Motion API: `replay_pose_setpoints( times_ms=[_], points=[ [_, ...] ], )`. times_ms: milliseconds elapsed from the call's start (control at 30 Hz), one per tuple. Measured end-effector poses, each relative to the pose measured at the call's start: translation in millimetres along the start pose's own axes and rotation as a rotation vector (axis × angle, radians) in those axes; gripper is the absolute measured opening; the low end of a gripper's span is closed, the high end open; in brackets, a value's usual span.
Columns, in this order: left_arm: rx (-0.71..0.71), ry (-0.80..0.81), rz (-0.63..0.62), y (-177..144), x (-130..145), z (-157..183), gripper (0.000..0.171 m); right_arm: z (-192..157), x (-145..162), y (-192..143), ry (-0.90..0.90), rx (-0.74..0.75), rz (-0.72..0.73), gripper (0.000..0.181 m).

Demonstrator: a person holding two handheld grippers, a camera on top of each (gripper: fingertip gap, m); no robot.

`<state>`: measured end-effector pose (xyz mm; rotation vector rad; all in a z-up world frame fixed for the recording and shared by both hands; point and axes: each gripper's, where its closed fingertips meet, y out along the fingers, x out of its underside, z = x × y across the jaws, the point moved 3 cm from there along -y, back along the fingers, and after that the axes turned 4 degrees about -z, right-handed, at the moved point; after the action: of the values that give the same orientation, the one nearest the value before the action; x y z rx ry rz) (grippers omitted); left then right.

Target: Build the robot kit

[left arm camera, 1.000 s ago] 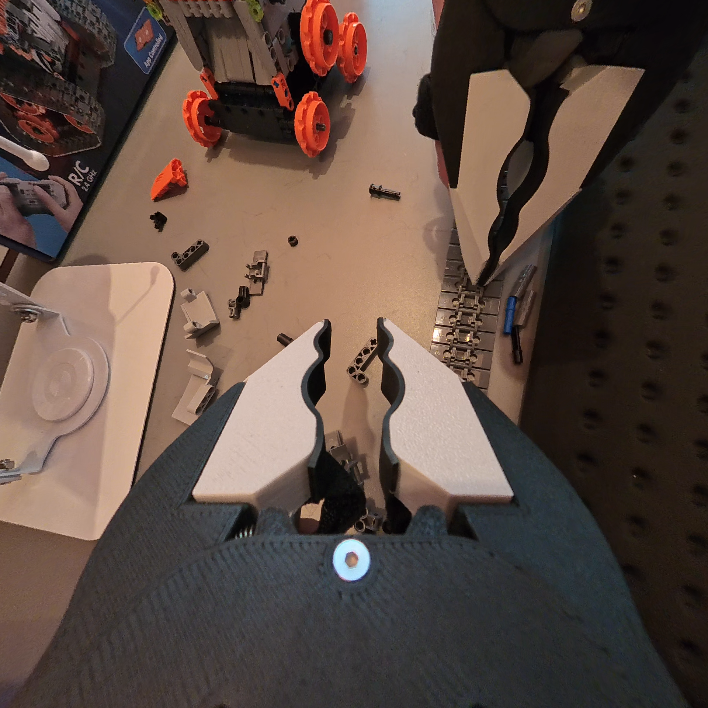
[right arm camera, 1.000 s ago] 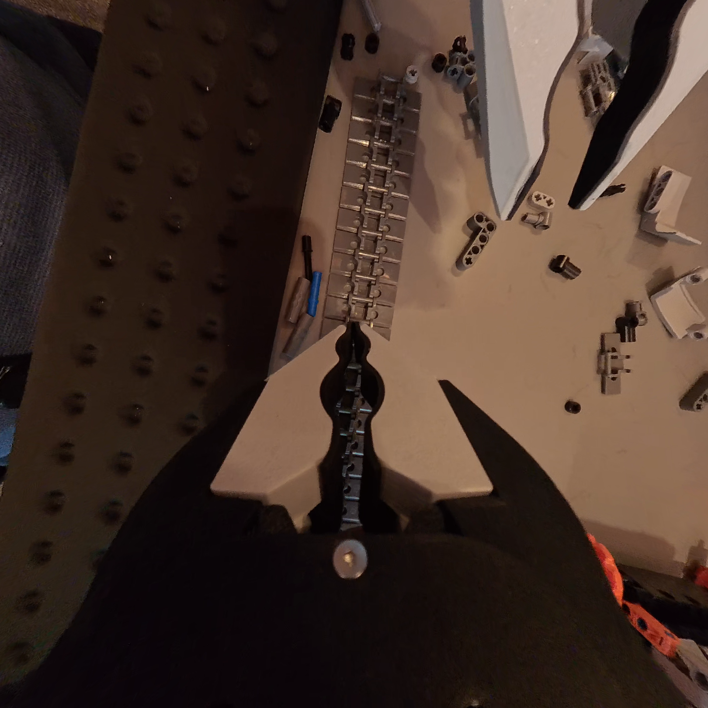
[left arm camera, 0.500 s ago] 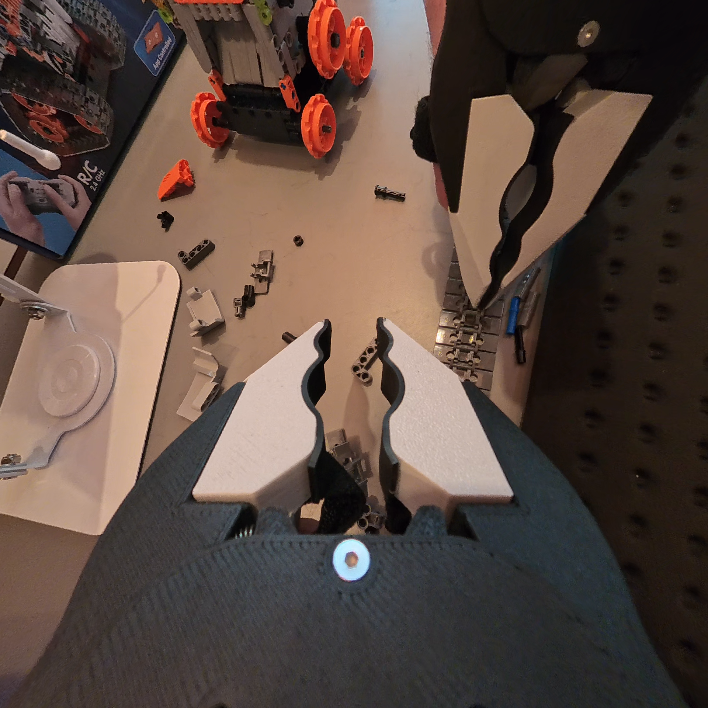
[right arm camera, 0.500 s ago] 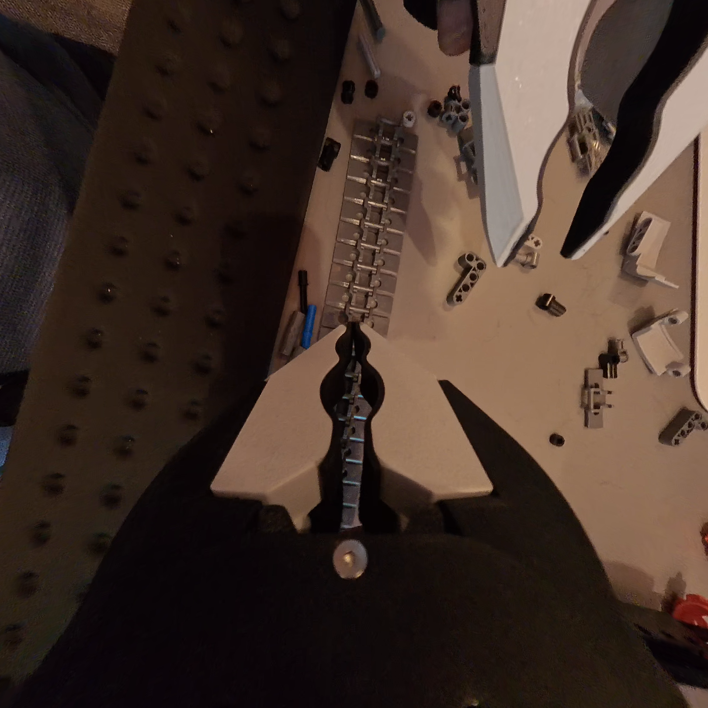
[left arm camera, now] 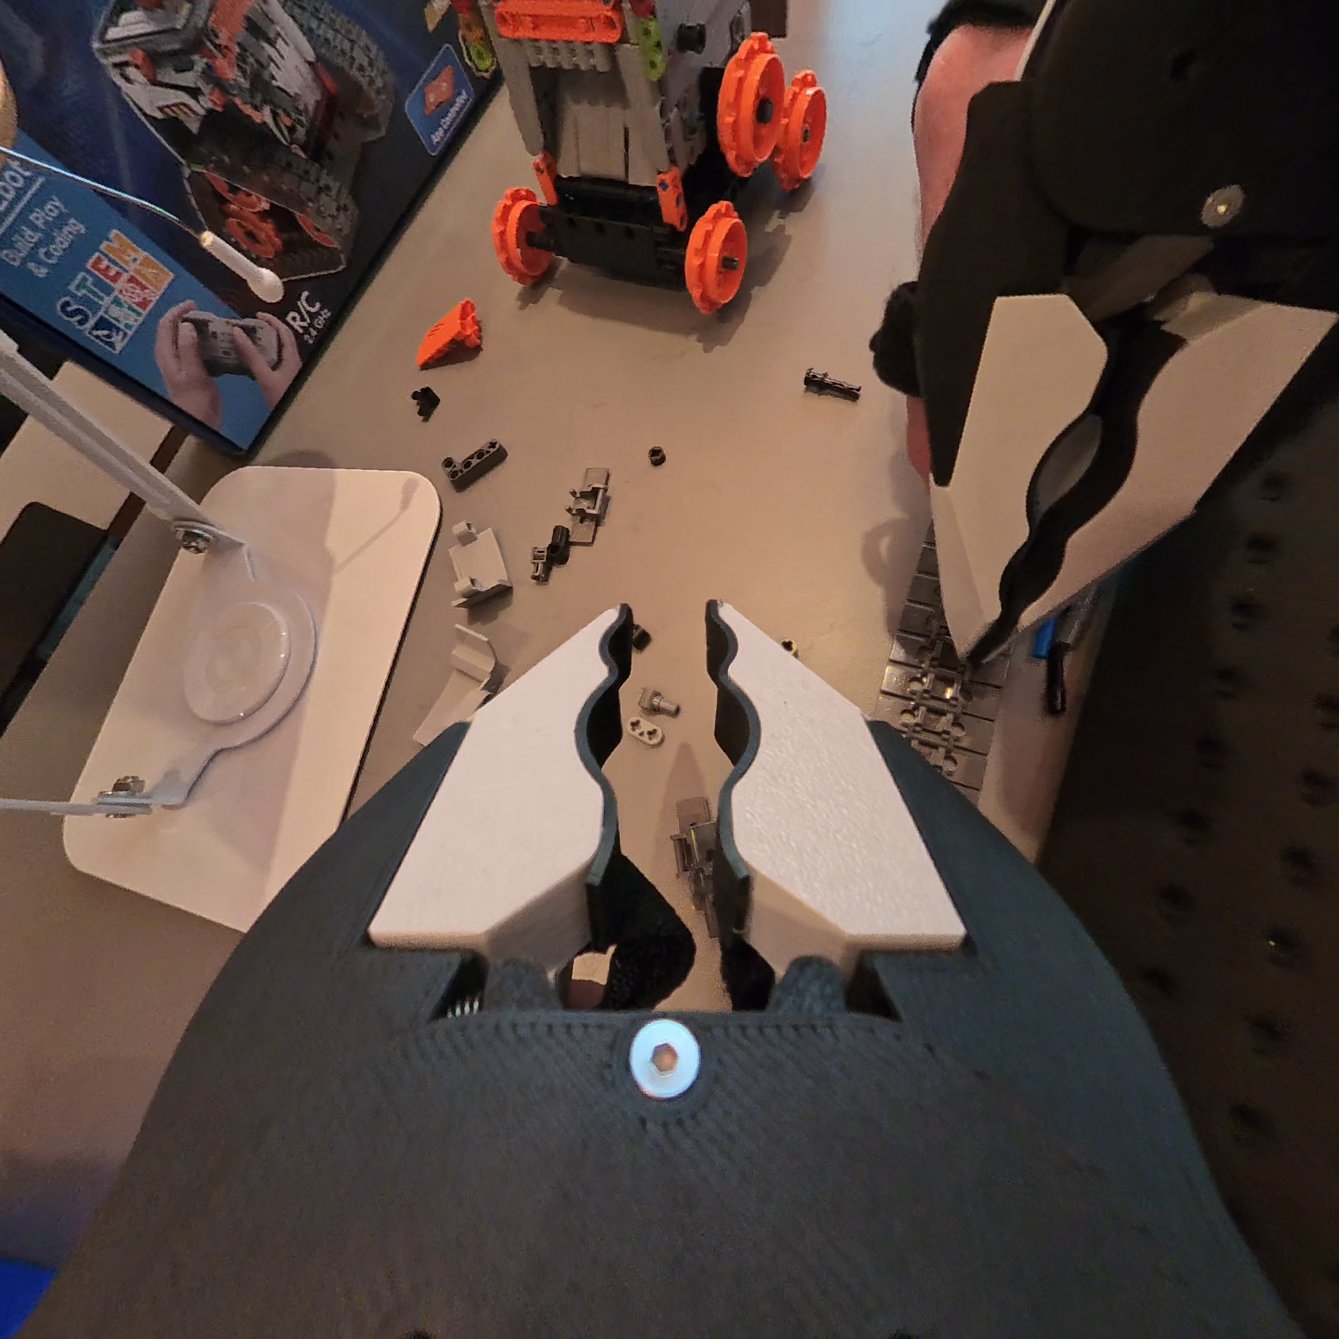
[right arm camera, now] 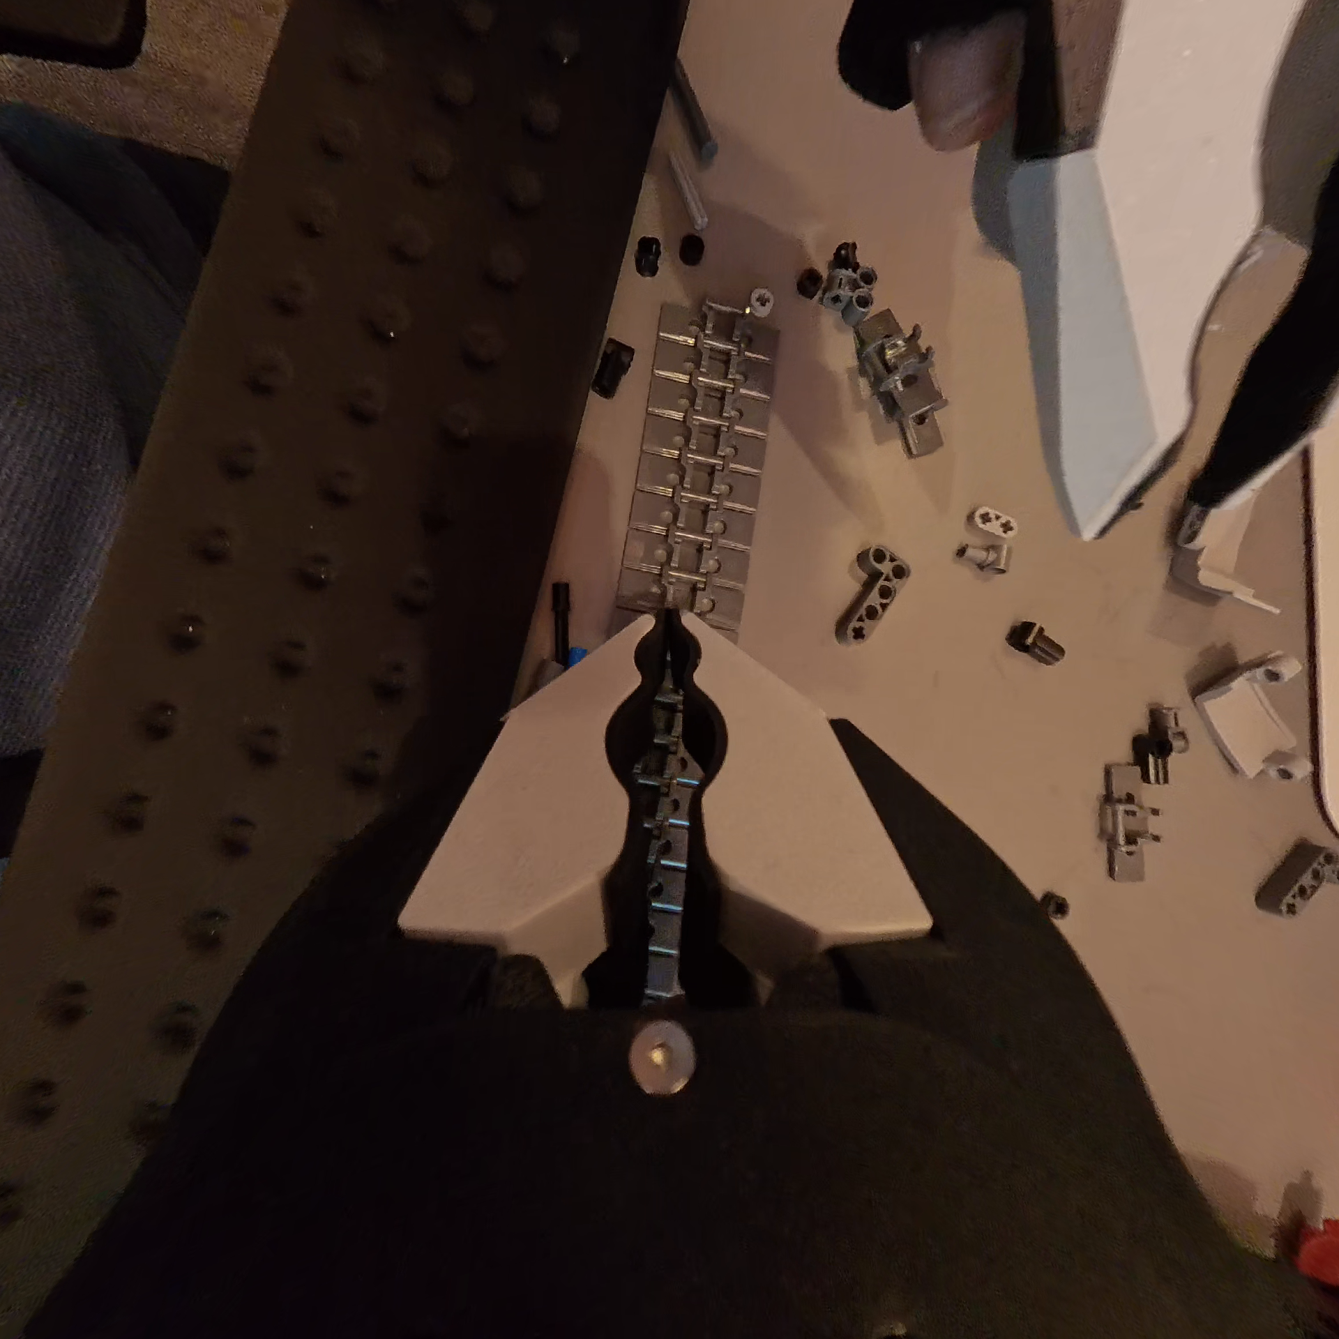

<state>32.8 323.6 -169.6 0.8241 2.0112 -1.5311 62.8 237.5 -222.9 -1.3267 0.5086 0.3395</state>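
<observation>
My right gripper is shut on one end of a grey toy track strip. The near links run edge-on between its fingers; the rest lies flat on the tan table beside a dark studded mat. The strip and right gripper also show in the left wrist view. My left gripper is open and empty above small grey connectors and a grey track link. It also shows in the right wrist view, raised off the table.
A toy vehicle with orange wheels and its blue box stand at the far side. A white stand base lies left. Loose parts lie scattered, among them a bent beam, a curved panel and an orange piece. The tips of one gripper are about 10 cm away from the tips of the other.
My left gripper has lifted and shifted toward the white base, still open; the bent beam is no longer between its tips. My right gripper has risen slightly, still shut on the track.
</observation>
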Motion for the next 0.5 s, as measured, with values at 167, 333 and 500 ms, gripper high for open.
replay_pose_setpoints(
  times_ms=[167,333,500],
  points=[
    [-0.01,-0.009,0.013,-3,-1,-2,0.019,-2,4,6,-0.003,-0.017,-0.033,0.0],
    [-0.024,-0.02,0.026,-5,-3,-6,0.019,2,-6,4,-0.002,-0.003,0.007,0.0],
    [-0.036,-0.034,0.04,-8,-4,-9,0.019,2,-7,13,-0.011,-0.017,-0.018,0.0]
  ],
)
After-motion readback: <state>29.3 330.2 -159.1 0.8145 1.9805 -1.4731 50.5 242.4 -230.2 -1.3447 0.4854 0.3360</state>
